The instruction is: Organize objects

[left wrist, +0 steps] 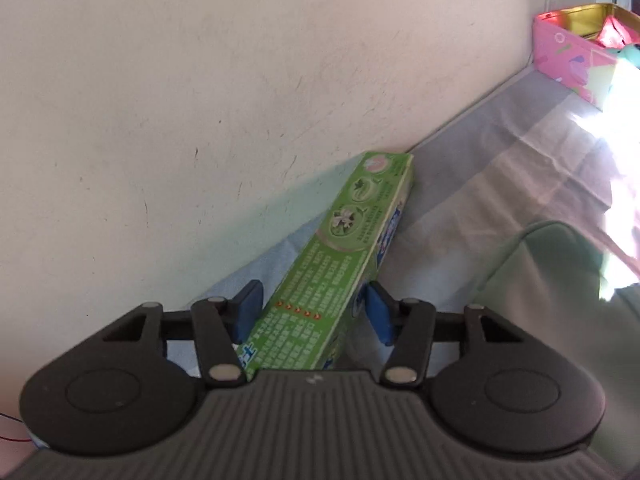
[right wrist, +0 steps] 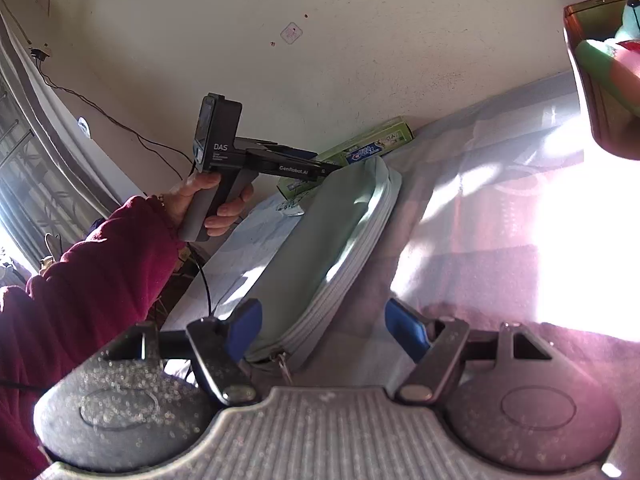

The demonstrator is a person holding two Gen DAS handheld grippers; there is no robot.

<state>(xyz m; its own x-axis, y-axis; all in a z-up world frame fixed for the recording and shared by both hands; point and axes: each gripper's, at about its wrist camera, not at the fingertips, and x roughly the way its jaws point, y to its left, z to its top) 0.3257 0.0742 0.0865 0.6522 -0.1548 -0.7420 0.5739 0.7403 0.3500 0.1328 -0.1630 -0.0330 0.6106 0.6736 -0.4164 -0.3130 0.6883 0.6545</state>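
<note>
A green toothpaste box (left wrist: pixel 340 240) lies slanted with its far end at the foot of the wall. My left gripper (left wrist: pixel 314 314) has its blue pads against both long sides of the box's near end. From the right wrist view, a hand in a maroon sleeve holds the left gripper (right wrist: pixel 332 168) at the toothpaste box (right wrist: pixel 372 144). A mint-green zip pouch (right wrist: pixel 332 232) lies on the cloth, its zipper end between the fingers of my right gripper (right wrist: pixel 326 328). That gripper is open; its right pad stands apart from the pouch.
A pink tin (left wrist: pixel 568 56) with a gold inside and several items in it stands at the far right by the wall (left wrist: pixel 240 80). The pouch (left wrist: pixel 560 280) lies right of the box. Strong sunlight washes out the cloth (right wrist: pixel 560 240) on the right. A cable (right wrist: pixel 120 128) hangs at left.
</note>
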